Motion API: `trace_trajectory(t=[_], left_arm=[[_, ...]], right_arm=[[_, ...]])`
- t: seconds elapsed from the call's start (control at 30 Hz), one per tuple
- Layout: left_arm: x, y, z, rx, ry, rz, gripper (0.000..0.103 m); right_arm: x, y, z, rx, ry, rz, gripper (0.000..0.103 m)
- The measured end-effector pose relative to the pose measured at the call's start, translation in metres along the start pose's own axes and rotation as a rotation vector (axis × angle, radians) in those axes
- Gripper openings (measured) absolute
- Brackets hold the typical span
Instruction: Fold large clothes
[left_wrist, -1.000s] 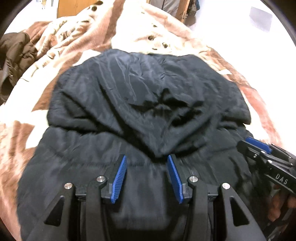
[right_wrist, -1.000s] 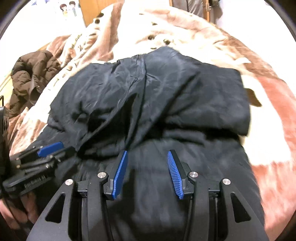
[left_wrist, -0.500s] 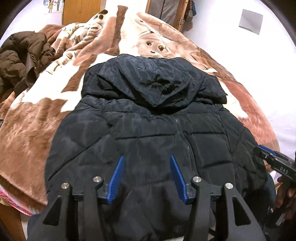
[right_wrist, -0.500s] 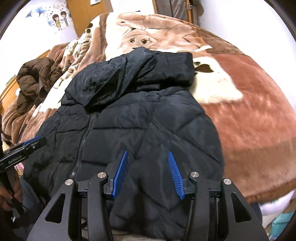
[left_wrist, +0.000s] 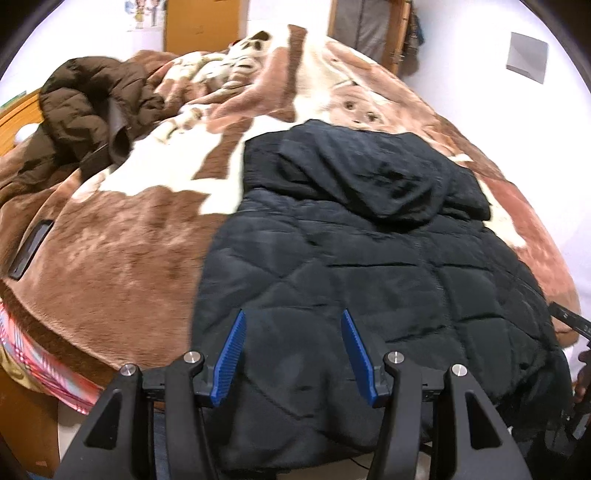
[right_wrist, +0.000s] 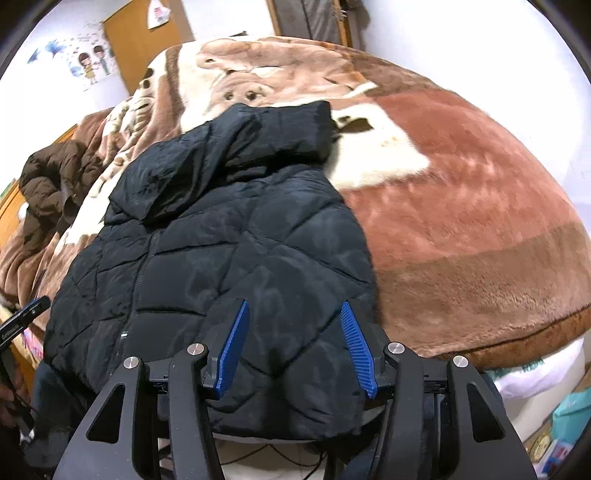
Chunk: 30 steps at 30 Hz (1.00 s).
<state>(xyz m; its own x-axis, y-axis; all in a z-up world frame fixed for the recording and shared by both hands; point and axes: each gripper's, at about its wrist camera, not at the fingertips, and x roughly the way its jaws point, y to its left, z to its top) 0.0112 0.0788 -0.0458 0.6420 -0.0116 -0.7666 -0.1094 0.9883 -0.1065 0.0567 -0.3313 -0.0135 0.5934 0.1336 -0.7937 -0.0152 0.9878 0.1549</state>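
Two jackets lie on one bed: one black quilted jacket with a single hood folded down onto its front, and one brown puffer jacket bunched near the far left. One plush blanket in brown and cream covers the bed. One flat dark slab rests on the blanket. There are two grippers, the left gripper and the right gripper, each with two blue fingers.

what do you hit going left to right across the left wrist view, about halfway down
dark flat device → brown and white blanket → black puffer jacket → blanket again at the right edge
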Motion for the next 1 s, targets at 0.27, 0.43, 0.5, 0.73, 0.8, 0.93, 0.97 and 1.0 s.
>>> trace_trajectory(t=[0.27,0.43,0.5,0.73,0.8,0.93,0.97,1.0], left_arm=[[0.033,0.044,-0.013,-0.099,0.087,0.053,0.060],[0.050,0.041,-0.023,-0.121,0.145,-0.001,0.066],[0.055,0.038,-0.023,-0.120,0.154,-0.006,0.068],[0.057,0.028,-0.028,-0.101,0.176,-0.014,0.069],[0.058,0.030,-0.029,-0.108,0.192,-0.014,0.069],[0.056,0.034,-0.029,-0.135,0.203,-0.039,0.044],[0.053,0.034,-0.028,-0.139,0.198,-0.048,0.038],[0.048,0.035,-0.026,-0.144,0.189,-0.060,0.029]], right_arm=[[0.021,-0.025,-0.005,0.092,0.073,-0.004,0.053],[0.032,-0.026,-0.010,0.107,0.125,0.031,0.053],[0.036,-0.026,-0.011,0.109,0.140,0.039,0.053],[0.041,-0.023,-0.016,0.123,0.188,0.050,0.054],[0.041,-0.019,-0.017,0.112,0.199,0.051,0.054],[0.037,-0.021,-0.015,0.122,0.210,0.081,0.030],[0.035,-0.022,-0.014,0.128,0.208,0.096,0.022],[0.032,-0.021,-0.012,0.130,0.204,0.110,0.020]])
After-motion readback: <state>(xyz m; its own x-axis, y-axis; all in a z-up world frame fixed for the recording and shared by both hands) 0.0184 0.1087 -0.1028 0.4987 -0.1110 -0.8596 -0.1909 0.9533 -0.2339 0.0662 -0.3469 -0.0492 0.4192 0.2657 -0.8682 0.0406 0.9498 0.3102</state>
